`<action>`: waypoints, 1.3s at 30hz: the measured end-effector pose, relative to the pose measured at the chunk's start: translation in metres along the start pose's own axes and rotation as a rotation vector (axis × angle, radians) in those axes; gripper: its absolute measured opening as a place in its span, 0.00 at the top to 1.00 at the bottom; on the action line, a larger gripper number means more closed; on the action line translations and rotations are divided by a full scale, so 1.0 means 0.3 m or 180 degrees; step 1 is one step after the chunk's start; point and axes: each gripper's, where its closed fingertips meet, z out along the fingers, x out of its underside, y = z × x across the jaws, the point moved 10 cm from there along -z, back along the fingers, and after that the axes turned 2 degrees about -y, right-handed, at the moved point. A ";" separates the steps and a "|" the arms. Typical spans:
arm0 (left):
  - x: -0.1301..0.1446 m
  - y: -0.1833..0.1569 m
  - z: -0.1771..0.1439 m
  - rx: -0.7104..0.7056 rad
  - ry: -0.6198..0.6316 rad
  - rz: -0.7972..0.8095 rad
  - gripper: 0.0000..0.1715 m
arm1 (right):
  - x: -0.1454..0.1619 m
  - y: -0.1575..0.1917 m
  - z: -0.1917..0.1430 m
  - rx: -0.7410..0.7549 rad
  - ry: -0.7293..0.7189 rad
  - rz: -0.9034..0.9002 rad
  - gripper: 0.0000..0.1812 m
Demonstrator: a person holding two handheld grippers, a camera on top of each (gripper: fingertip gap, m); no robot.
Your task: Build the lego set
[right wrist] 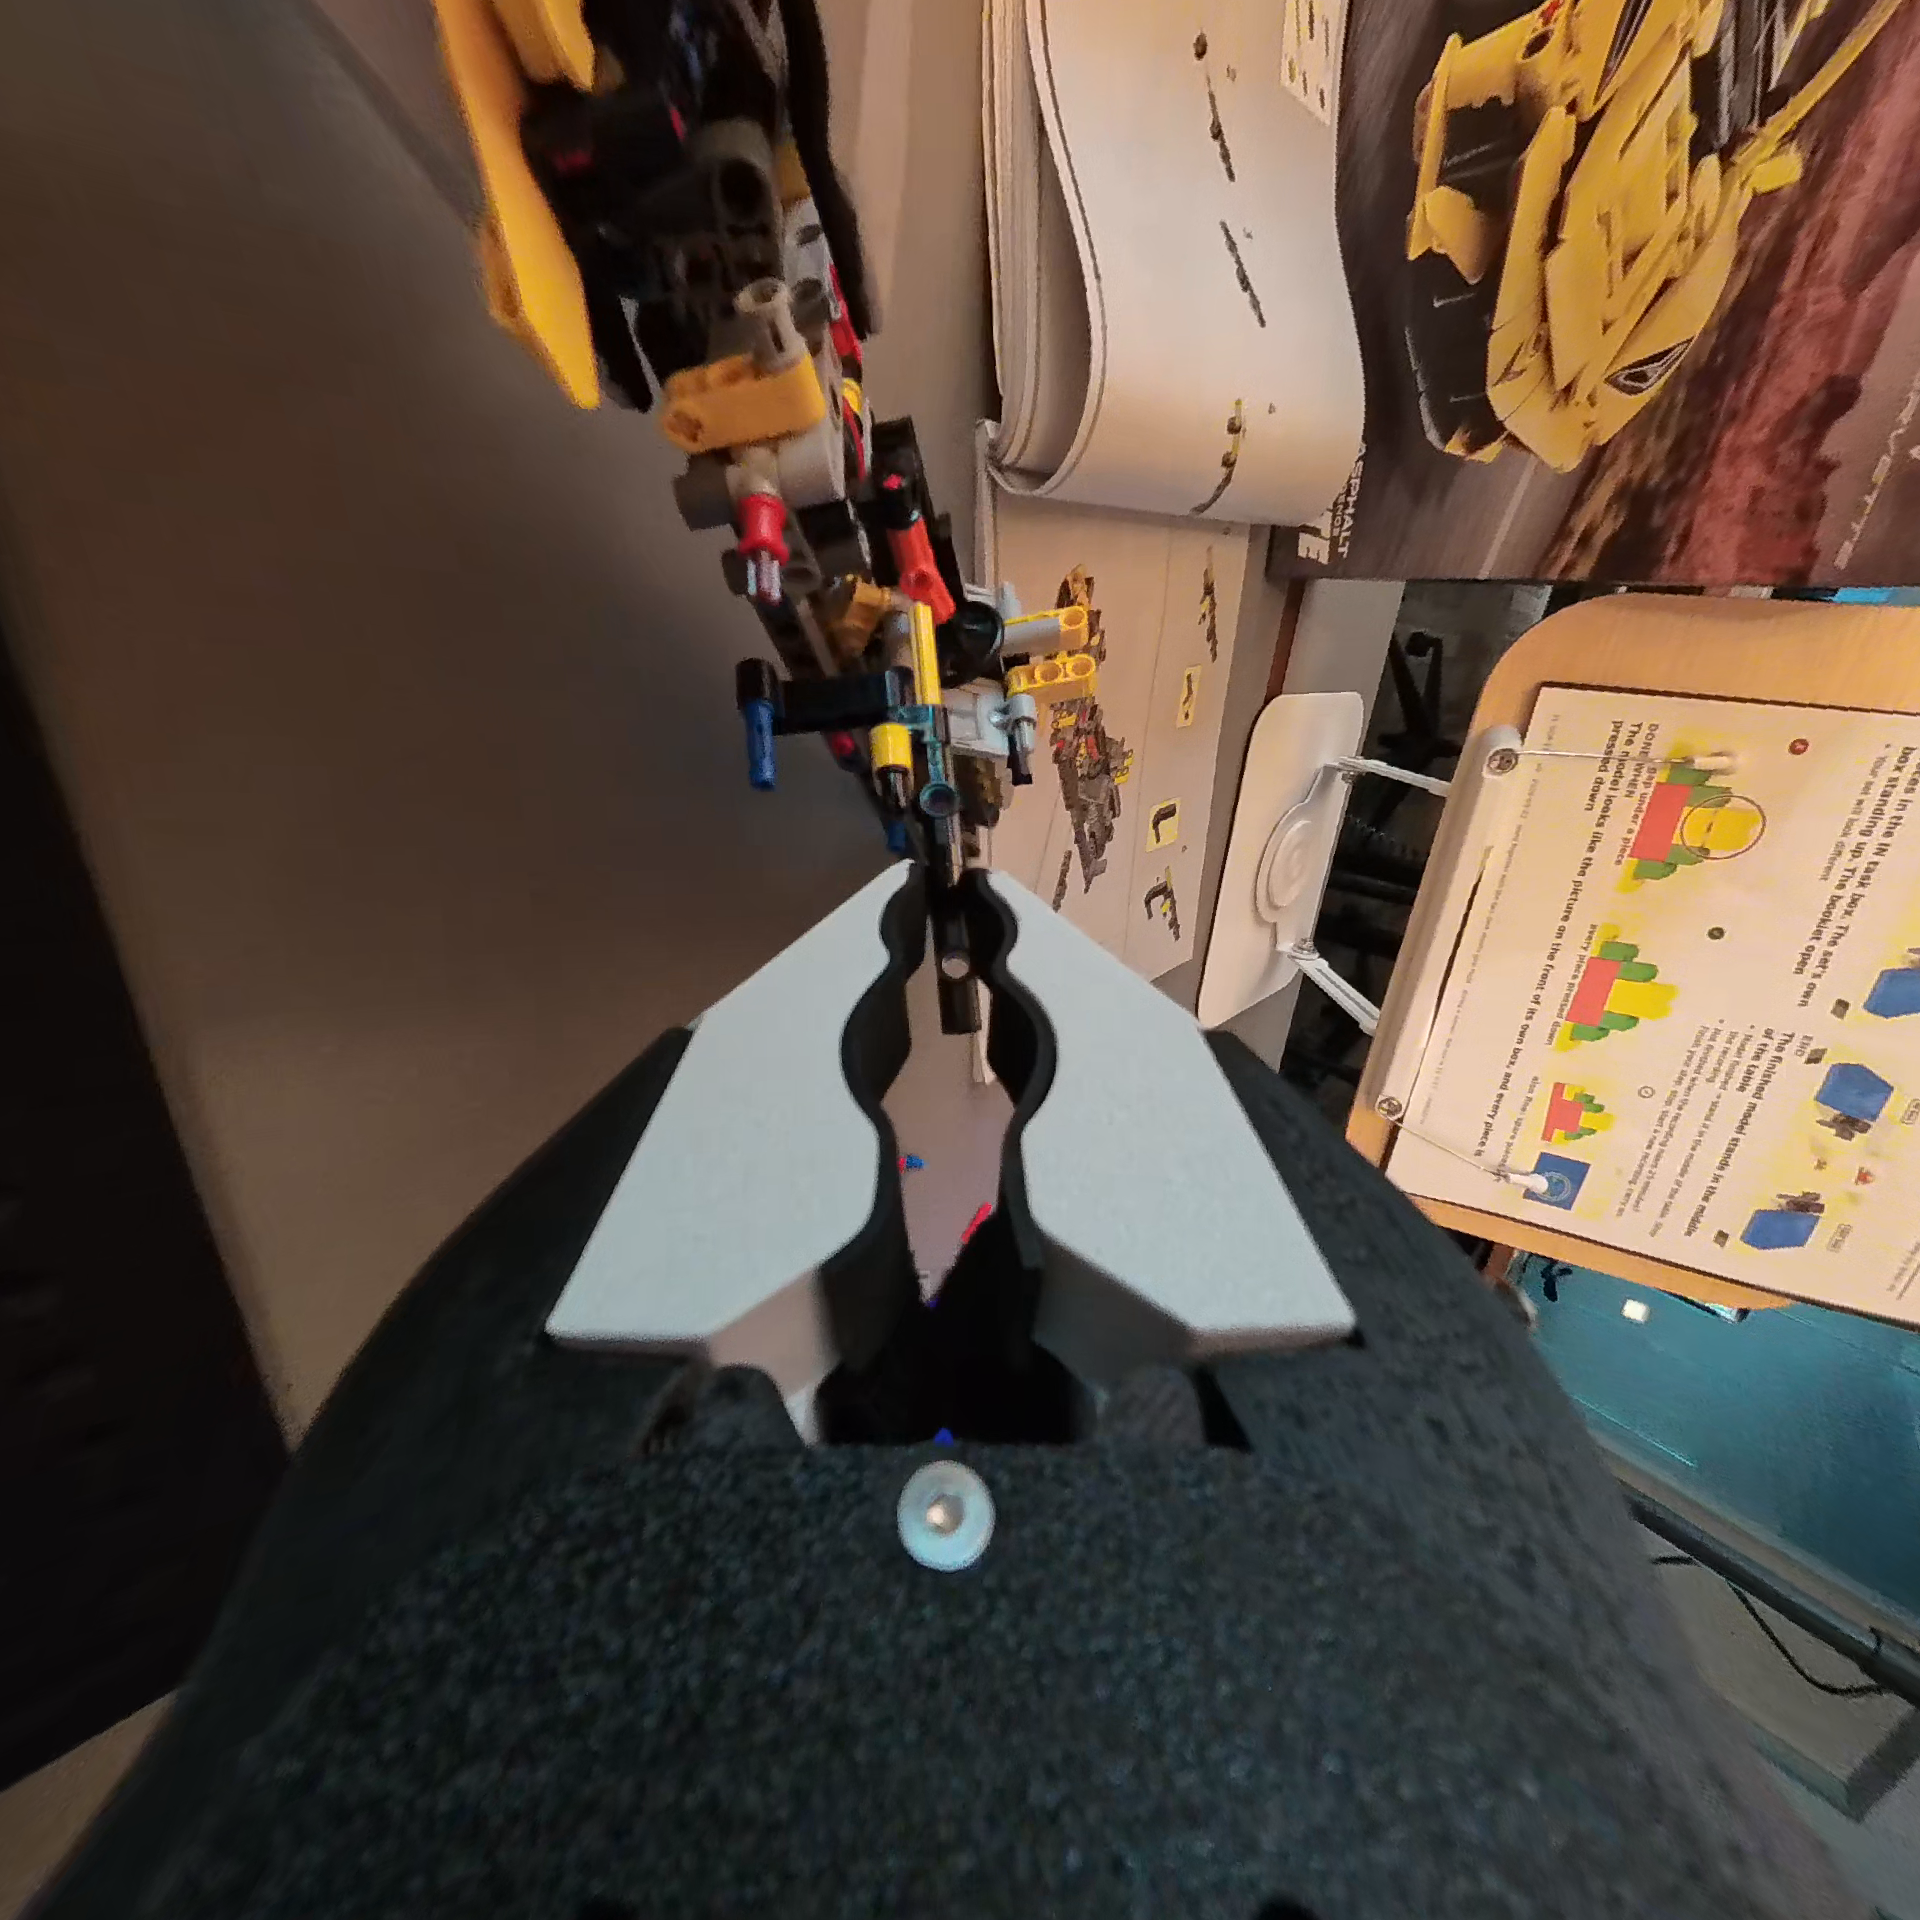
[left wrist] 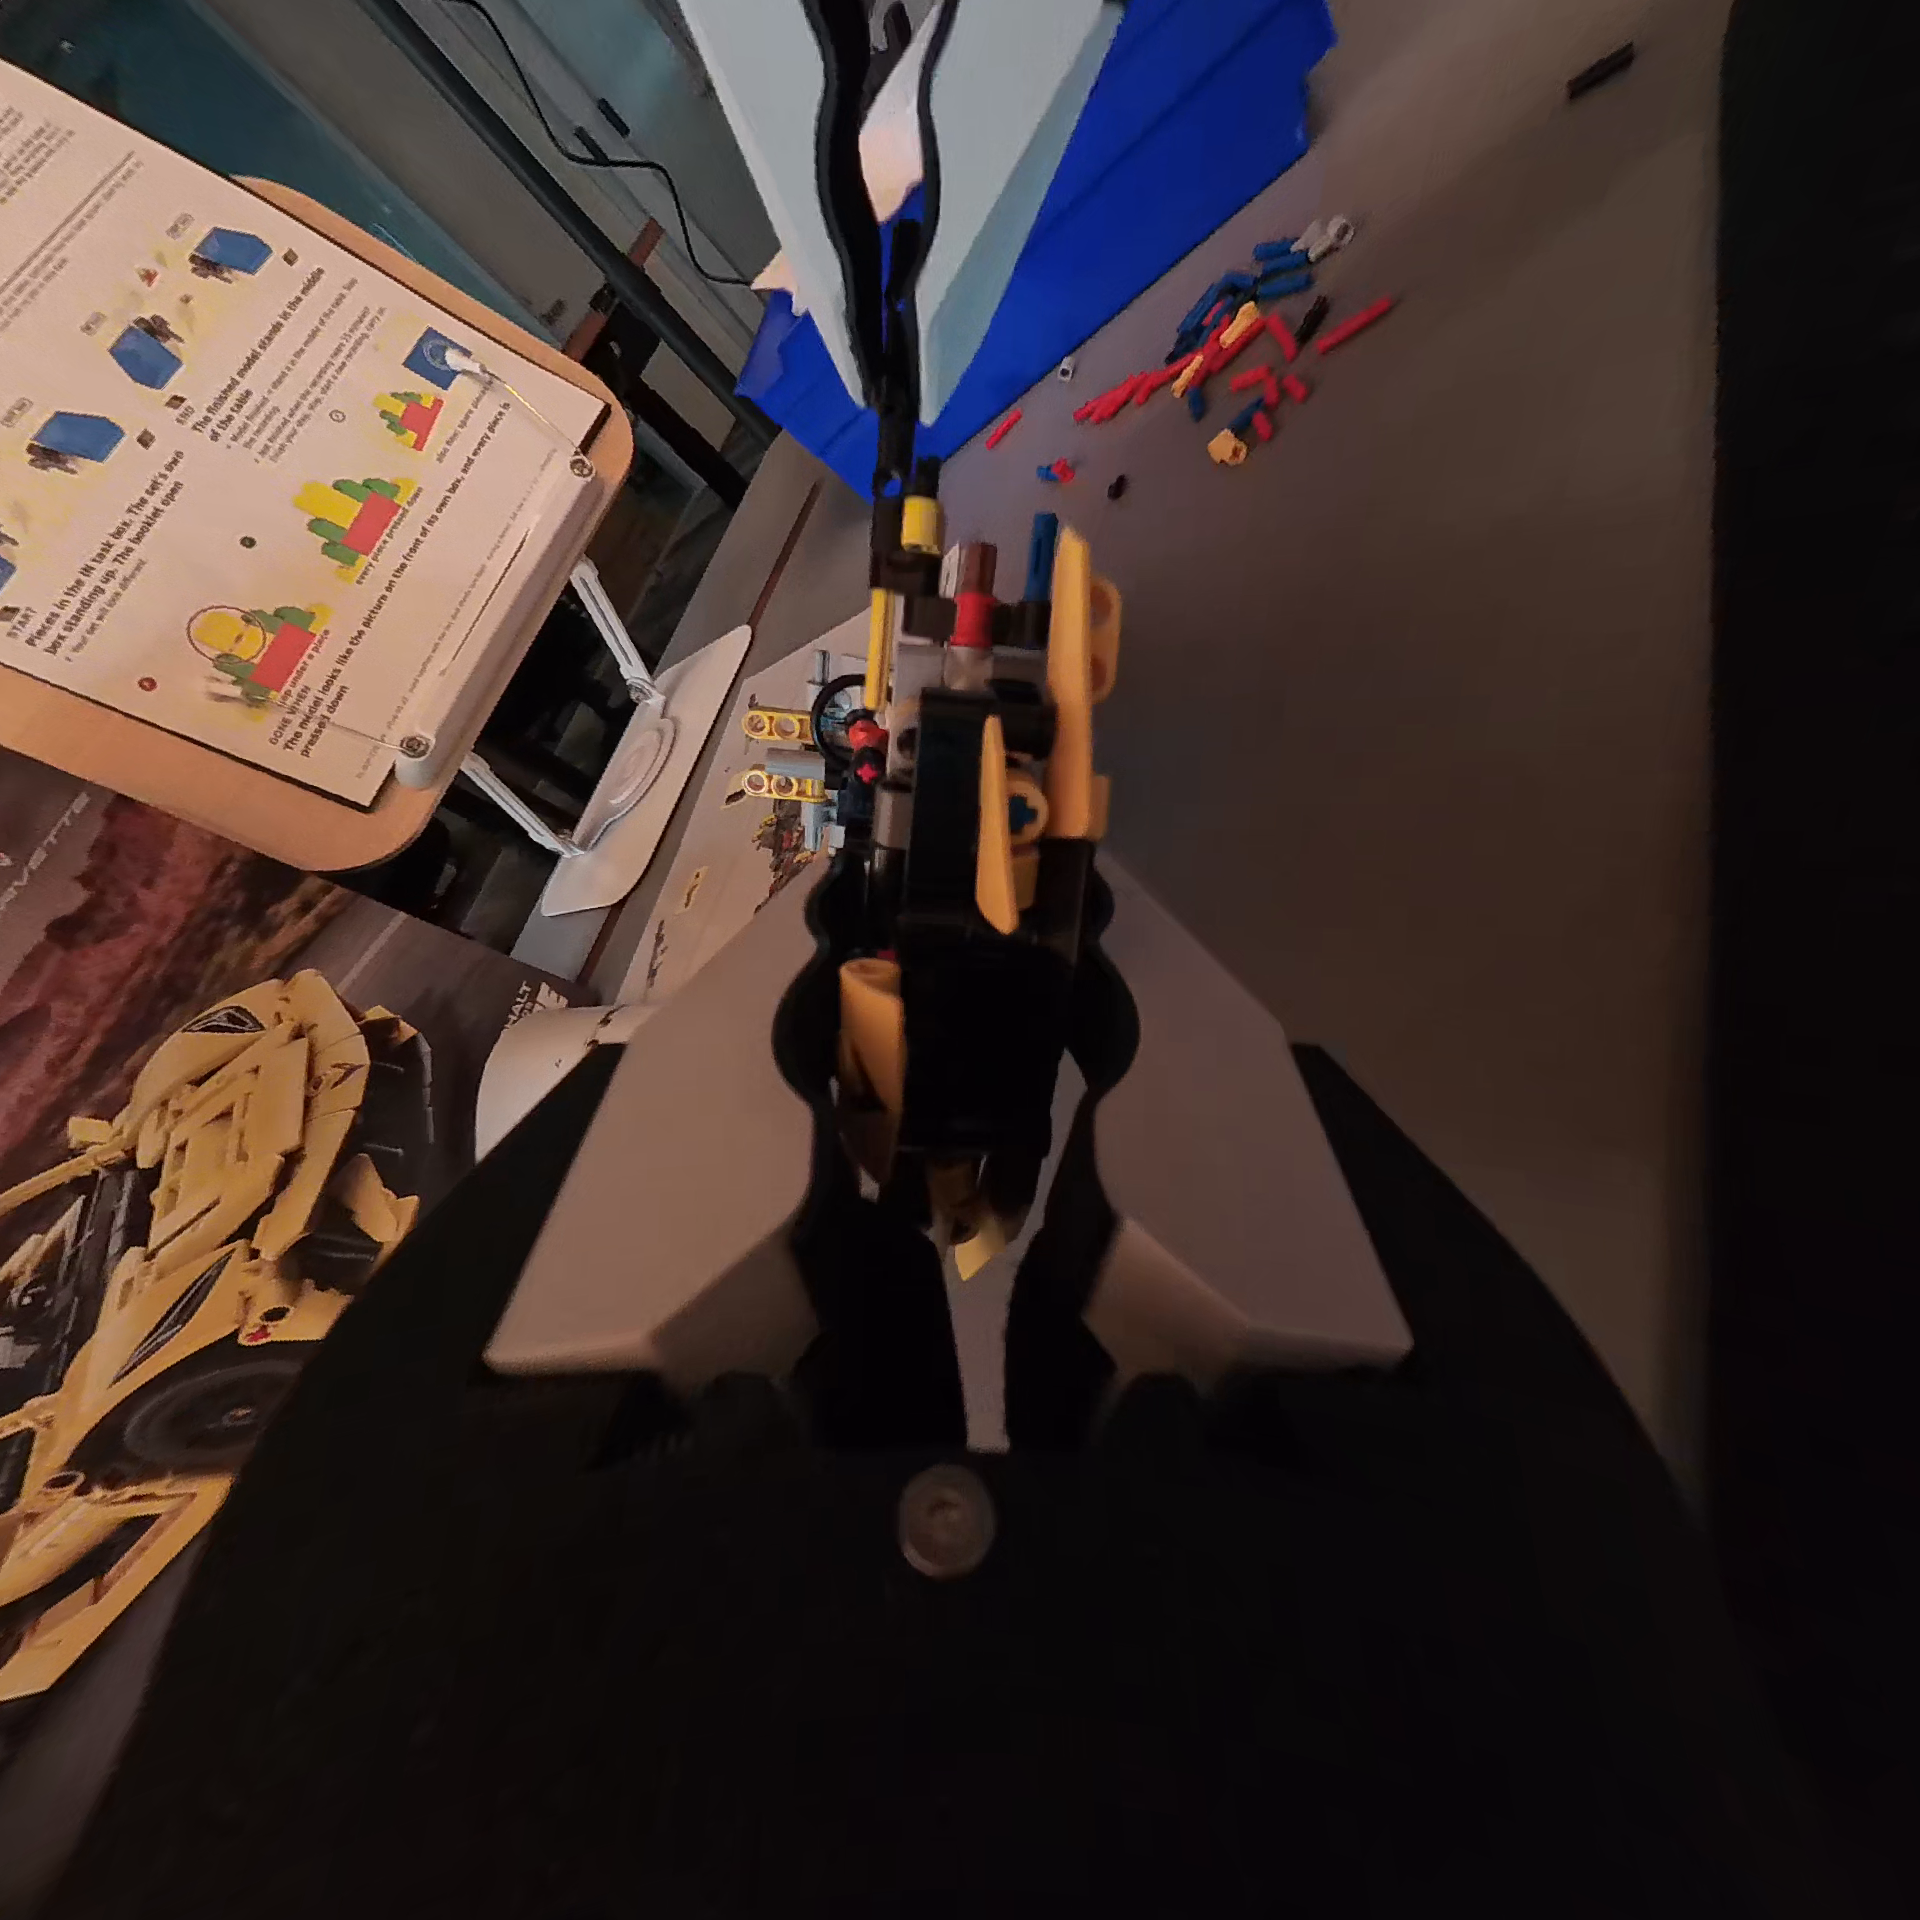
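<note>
Left gripper (left wrist: pixel 951 997) is clamped tight around the yellow-and-black lego model (left wrist: pixel 977 831), its grey fingers (left wrist: pixel 707 1122) squeezing the chunky end of the build, which juts forward off the table. At the model's far tip, the right gripper (right wrist: pixel 948 935) is pinching a thin black beam (right wrist: pixel 952 966) that sticks out of the build, jaws pressed in on it from both sides. So the model hangs in the air, gripped at both ends, red and blue pins bristling off its sides.

Out past the model in the left wrist view, a scatter of loose pieces (left wrist: pixel 1242 348), red, blue and yellow, lies on the grey table (left wrist: pixel 1455 727), just beside a blue bin (left wrist: pixel 1122 239). An open instruction booklet (right wrist: pixel 1174 312) lies flat on the table near the build, pages curling. Next to it stands the set's box (right wrist: pixel 1621 281), showing a yellow car. Beyond that, a printed sheet (right wrist: pixel 1714 997) with coloured brick drawings sits on a wooden board (left wrist: pixel 343 821) propped on a white stand (left wrist: pixel 644 769).
</note>
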 end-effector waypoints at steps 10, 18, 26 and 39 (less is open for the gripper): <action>-0.012 -0.014 -0.001 -0.0009 -0.0017 0.0076 0.80 | -0.015 0.009 -0.009 0.0011 -0.0025 0.0135 0.96; -0.017 -0.021 0.003 -0.0001 -0.0038 0.0132 0.80 | -0.021 0.018 -0.011 0.0056 0.0114 0.0239 0.96; -0.029 -0.032 0.010 -0.0008 -0.0052 0.0199 0.80 | -0.031 0.031 -0.008 0.0183 0.0390 0.0237 0.96; -0.032 -0.038 0.007 0.0000 -0.0079 0.0256 0.80 | -0.039 0.043 -0.021 0.0046 0.0319 0.0274 0.96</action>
